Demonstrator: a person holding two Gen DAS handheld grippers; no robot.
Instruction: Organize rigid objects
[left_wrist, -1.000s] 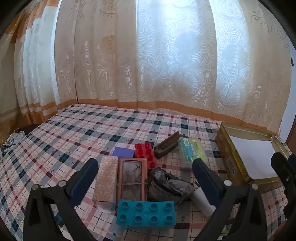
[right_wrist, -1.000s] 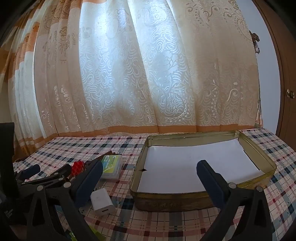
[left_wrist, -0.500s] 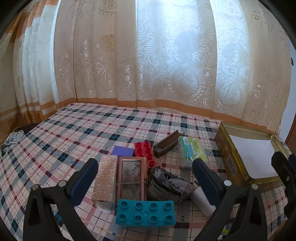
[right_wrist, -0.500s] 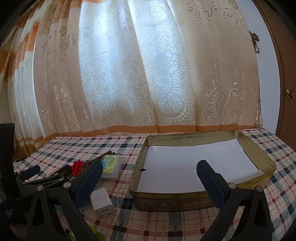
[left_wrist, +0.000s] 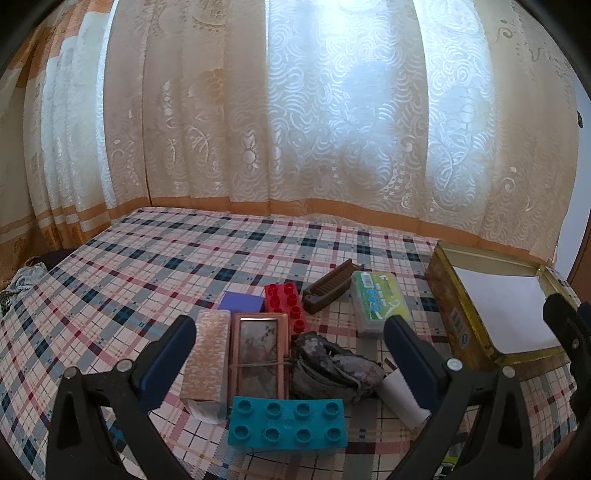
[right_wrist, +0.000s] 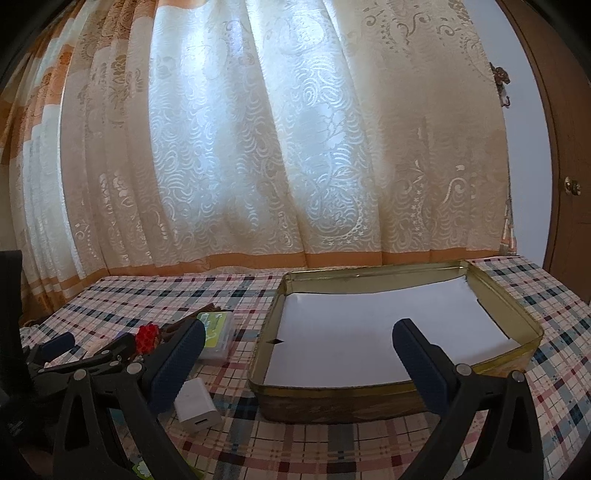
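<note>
Plaid tablecloth (left_wrist: 147, 266) (cluttered): tin (right_wrist: 369, 402), blocks (left_wrist: 288, 421).

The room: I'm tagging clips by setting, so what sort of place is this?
Probably a home room: patterned lace curtains across a window, a plaid tablecloth and a wooden door with a knob.

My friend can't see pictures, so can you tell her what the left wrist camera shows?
The open left gripper hovers over a checked tablecloth crowded with small things: a teal toy brick nearest, a red brick, a brown comb and a small framed picture. A gold tin lined with white paper sits to the right.
</note>
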